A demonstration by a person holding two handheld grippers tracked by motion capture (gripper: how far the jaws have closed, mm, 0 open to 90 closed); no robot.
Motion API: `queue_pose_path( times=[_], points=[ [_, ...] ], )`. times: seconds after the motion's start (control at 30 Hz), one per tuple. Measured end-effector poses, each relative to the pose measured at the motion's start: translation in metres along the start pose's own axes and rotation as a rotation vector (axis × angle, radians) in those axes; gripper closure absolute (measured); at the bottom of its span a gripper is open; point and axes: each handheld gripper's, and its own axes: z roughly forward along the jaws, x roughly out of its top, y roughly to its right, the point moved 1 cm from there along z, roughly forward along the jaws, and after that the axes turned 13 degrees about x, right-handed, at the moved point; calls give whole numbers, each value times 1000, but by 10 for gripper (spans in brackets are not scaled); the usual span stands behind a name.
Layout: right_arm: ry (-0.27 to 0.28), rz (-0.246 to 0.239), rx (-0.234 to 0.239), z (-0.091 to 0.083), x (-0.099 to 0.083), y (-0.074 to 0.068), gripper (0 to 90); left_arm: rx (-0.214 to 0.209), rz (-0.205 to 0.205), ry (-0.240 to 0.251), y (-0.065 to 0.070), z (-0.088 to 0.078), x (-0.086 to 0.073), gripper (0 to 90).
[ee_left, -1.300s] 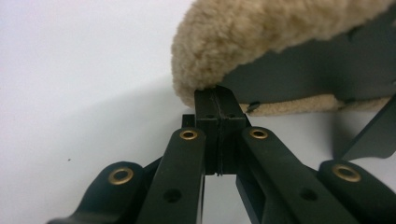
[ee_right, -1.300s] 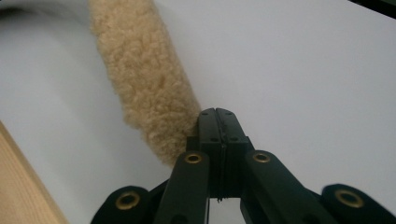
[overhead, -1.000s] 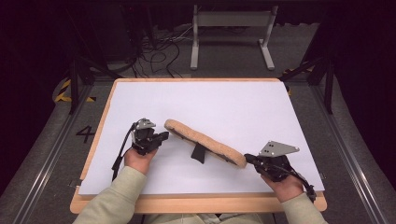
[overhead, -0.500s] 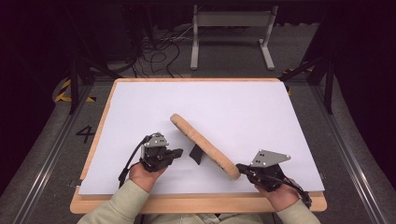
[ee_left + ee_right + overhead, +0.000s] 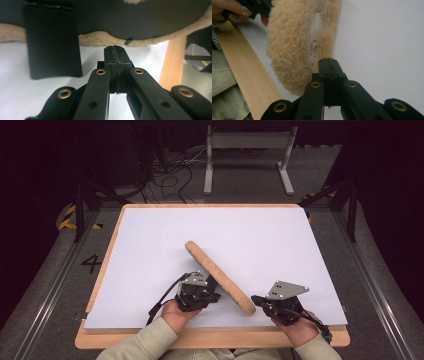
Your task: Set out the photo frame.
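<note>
One "4" [image 5: 92, 263] marks floor.

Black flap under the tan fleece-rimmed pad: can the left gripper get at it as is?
Probably yes. The left gripper, jaws shut, points at the tan fleece-rimmed pad; the black flap hangs just beside it with bare white table between. The jaws must open first.
</note>
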Motion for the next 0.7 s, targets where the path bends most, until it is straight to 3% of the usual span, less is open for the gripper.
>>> queue_pose_path(
  times=[0.17, 0.27, 0.33, 0.43, 0.7],
  points=[
    [3, 5, -5, -1, 0, 1, 900, 54, 13, -23, 1, 14, 0, 898],
    [5, 4, -5, -2, 0, 1, 900, 99, 4, -44, -3, 18, -1, 899],
    [7, 5, -6, -2, 0, 1, 900, 109, -31, -57, -6, 17, -2, 899],
    [8, 7, -7, -1, 0, 1, 900, 150, -2, -57, -3, 16, -2, 899],
    [11, 4, -9, -1, 0, 2, 900, 179, 4, -72, -4, 15, -3, 899]
  ],
)
